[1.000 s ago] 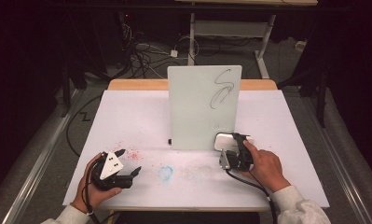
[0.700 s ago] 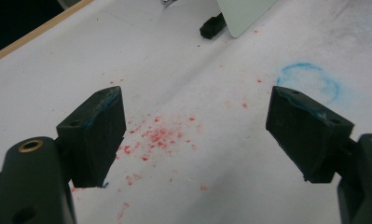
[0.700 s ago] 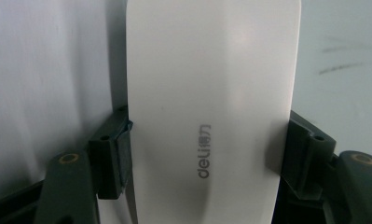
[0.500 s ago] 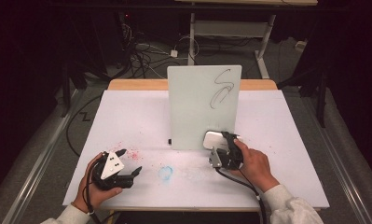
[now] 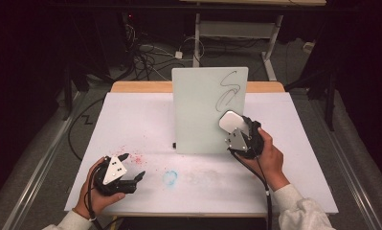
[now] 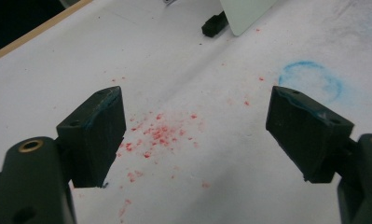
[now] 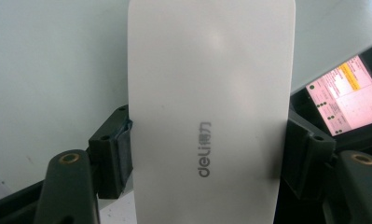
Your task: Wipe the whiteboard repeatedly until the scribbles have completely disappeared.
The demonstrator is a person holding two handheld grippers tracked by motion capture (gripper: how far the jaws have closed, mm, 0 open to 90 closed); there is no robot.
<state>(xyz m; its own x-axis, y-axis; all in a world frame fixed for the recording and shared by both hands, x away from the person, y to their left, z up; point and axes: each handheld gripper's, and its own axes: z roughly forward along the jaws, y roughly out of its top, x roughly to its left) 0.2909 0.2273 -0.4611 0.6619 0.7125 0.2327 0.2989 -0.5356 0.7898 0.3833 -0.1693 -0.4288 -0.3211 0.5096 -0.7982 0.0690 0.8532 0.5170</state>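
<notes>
A small whiteboard [image 5: 208,109] stands upright at the middle of the table, with a black scribble [image 5: 228,88] in its upper right part. My right gripper [image 5: 232,125] is raised in front of the board's lower right area, shut on a white eraser [image 5: 230,121]. In the right gripper view the white eraser [image 7: 210,107] sits between both jaws, its grey printed logo facing me, with the whiteboard [image 7: 53,70] close behind. My left gripper [image 5: 131,168] rests open near the front left of the table. Its jaws stand wide apart over red specks [image 6: 160,133].
The white table top [image 5: 131,120] carries a red speckled stain [image 5: 133,156] and a faint blue ring mark [image 5: 169,177]. A small black foot [image 6: 215,24] props the board. Cables and table legs lie on the dark floor behind.
My right gripper has lifted the eraser from the table and moved it up and left, against the lower right of the board. The left gripper has stayed put.
</notes>
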